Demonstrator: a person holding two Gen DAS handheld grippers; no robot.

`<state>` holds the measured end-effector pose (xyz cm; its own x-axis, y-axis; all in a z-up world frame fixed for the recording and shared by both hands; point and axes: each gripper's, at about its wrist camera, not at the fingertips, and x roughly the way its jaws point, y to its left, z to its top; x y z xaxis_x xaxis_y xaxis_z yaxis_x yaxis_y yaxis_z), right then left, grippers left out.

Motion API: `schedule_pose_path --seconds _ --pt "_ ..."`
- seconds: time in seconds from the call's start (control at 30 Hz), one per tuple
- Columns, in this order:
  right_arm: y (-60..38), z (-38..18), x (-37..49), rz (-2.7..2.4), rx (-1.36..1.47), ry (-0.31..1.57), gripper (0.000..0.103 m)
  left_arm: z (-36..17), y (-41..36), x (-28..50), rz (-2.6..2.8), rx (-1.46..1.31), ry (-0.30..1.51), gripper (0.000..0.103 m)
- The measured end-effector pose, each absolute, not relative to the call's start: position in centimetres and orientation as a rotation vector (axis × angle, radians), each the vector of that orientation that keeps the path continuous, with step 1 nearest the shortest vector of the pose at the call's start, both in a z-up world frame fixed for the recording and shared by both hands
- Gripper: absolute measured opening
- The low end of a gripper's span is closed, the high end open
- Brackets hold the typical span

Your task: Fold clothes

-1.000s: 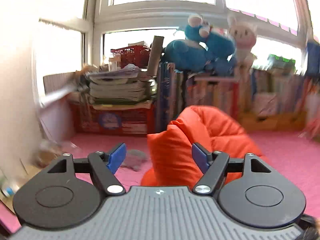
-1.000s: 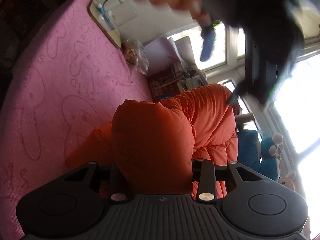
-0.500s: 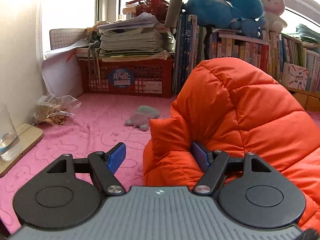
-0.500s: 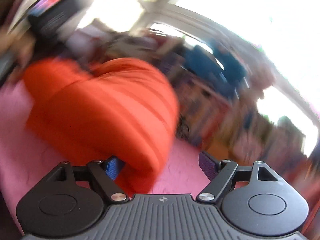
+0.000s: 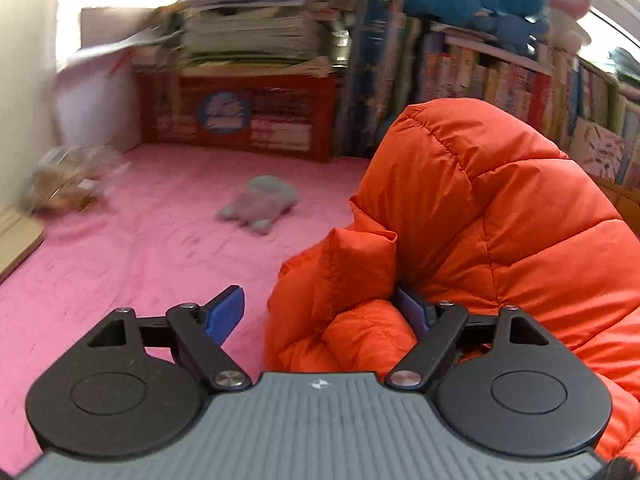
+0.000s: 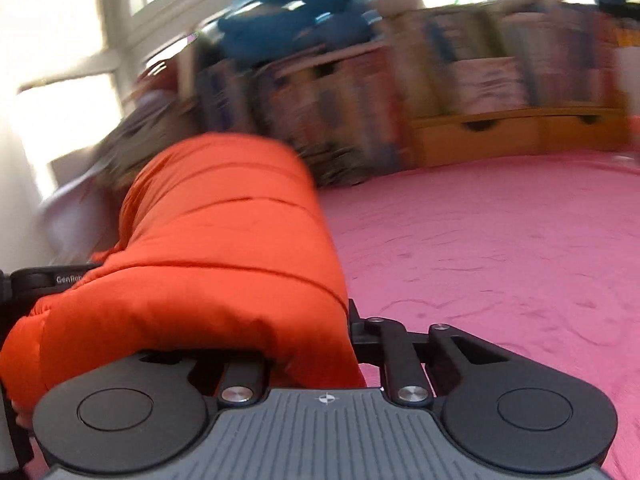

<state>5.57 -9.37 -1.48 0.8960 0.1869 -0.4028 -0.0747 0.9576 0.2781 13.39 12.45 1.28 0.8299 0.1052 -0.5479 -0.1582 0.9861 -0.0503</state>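
Note:
A puffy orange jacket [image 5: 500, 208] is heaped on a pink blanket [image 5: 140, 240]. My left gripper [image 5: 318, 312] is open at the jacket's near left edge. A bunched fold lies between its jaws against the right blue pad [image 5: 412, 312], while the left pad [image 5: 224, 314] is bare. In the right wrist view the jacket [image 6: 224, 240] drapes over my right gripper [image 6: 304, 320] and hides its fingertips. The finger arms are drawn inward, shut on the fabric. The other gripper's black body [image 6: 52, 280] shows at the left edge.
A small grey plush toy [image 5: 260, 204] lies on the blanket beyond the jacket. A red crate [image 5: 240, 116] under paper stacks and a bookshelf [image 5: 500, 76] line the back. A wooden board [image 5: 16, 236] and a plastic bag [image 5: 64, 180] sit far left. Wooden drawers [image 6: 520, 132] stand at the back.
My right gripper was open half a second ago and is now shut on the jacket. My left gripper has stayed open and come lower and closer to the jacket's edge.

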Motion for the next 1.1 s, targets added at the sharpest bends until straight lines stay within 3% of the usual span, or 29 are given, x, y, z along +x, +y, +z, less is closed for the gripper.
schedule_pose_path --seconds 0.2,0.4,0.5,0.57,0.6,0.7,0.77,0.87,0.97,1.1 --pt "-11.6 -1.3 0.6 -0.253 0.253 0.255 0.014 1.4 6.5 17.5 -0.050 -0.098 0.595 0.082" --pt "-14.0 -3.4 0.2 -0.343 0.221 0.323 0.015 0.6 4.2 15.3 -0.106 -0.074 0.564 0.082" --pt "-15.7 -3.1 0.9 -0.275 0.173 0.374 0.031 0.2 4.9 13.6 -0.098 -0.078 0.554 0.082" --pt "-16.5 -2.5 1.1 -0.254 0.106 0.397 0.055 -0.1 5.4 12.4 -0.093 -0.080 0.548 0.082" --pt "-16.5 -2.2 1.0 -0.228 0.038 0.392 0.056 -0.1 5.7 12.1 -0.092 -0.082 0.547 0.082" --pt "-15.1 -2.0 -0.7 -0.141 -0.293 0.324 0.068 0.0 6.2 12.8 -0.094 -0.072 0.559 0.089" --pt "-13.2 -2.7 -3.1 -0.066 -0.580 0.223 0.087 0.2 6.1 13.6 -0.100 -0.073 0.570 0.090" --pt "-11.0 -3.7 -6.6 0.092 -0.905 0.079 0.092 0.2 5.7 14.1 -0.109 -0.066 0.573 0.090" --pt "-9.4 -3.8 -8.0 0.283 -0.995 0.045 0.099 0.0 5.5 14.3 -0.111 -0.080 0.578 0.090" --pt "-6.6 -5.3 -5.6 0.402 -1.111 0.017 0.099 0.0 5.8 14.7 -0.122 -0.106 0.599 0.090"
